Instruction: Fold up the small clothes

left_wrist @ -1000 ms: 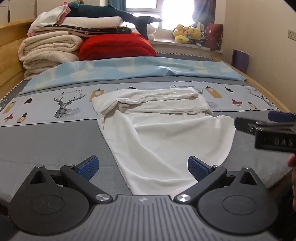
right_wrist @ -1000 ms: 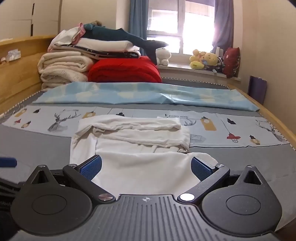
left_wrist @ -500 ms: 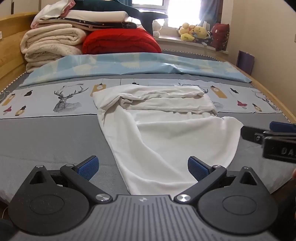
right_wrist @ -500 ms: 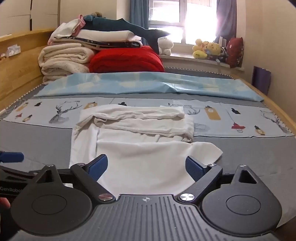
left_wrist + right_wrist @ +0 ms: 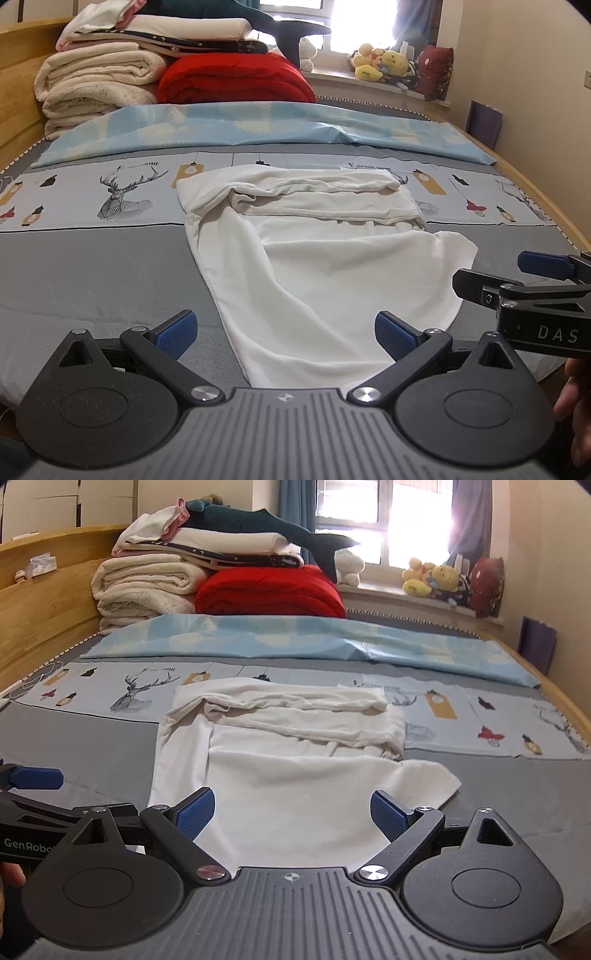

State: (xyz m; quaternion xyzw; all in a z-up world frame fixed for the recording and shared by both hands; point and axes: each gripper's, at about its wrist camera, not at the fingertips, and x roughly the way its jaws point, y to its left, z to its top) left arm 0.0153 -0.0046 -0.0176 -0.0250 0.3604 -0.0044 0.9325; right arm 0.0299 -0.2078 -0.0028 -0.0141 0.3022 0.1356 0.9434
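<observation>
- While both grippers hover at the bed's [image 5: 92, 266] near edge, the white garment [image 5: 325, 280] lies mid-bed (far end folded over).
- Left gripper [image 5: 284, 330] gapes wide, empty.
- Right gripper [image 5: 291, 810] likewise.

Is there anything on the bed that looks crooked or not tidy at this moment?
Yes. The white garment is only partly folded: its far end is bunched in wrinkled layers, and its near part lies slanted on the grey bedsheet, with one corner sticking out to the right. Both grippers are open and hold nothing.
</observation>
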